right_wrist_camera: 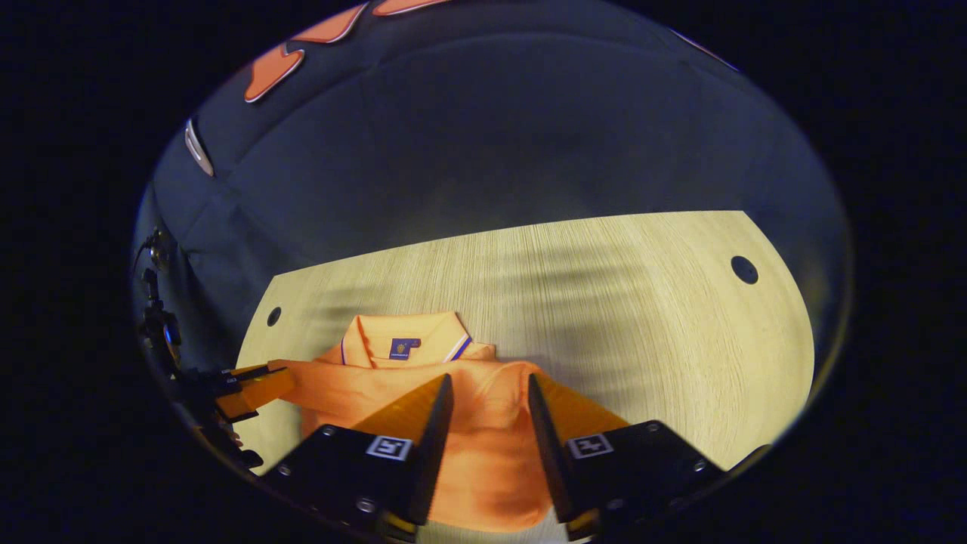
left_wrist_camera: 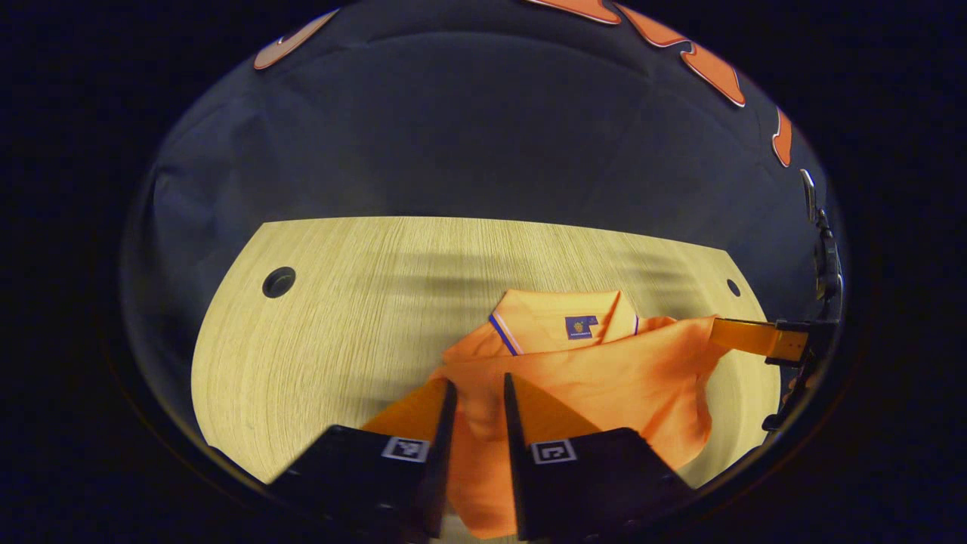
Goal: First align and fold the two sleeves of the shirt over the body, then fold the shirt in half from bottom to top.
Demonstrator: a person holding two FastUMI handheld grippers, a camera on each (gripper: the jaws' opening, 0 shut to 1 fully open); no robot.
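Note:
An orange polo shirt (left_wrist_camera: 604,378) lies on the pale wooden table (left_wrist_camera: 363,302), its collar (left_wrist_camera: 559,321) toward the far side. Its near part is lifted and stretched between both grippers, hanging over the body. My left gripper (left_wrist_camera: 480,381) is shut on the raised fabric, which shows in the narrow gap between its fingers. The right gripper (left_wrist_camera: 786,344) holds the same edge at the far right. In the right gripper view, the right gripper (right_wrist_camera: 489,379) pinches the shirt (right_wrist_camera: 363,400), and the left gripper (right_wrist_camera: 242,389) grips its other corner. The sleeves are hidden under the cloth.
The table (right_wrist_camera: 642,317) has a round cable hole (left_wrist_camera: 279,282) near its left corner and another hole (right_wrist_camera: 744,270) near its right corner. Bare wood stretches beyond the collar (right_wrist_camera: 404,340) up to the dark cloth wall behind.

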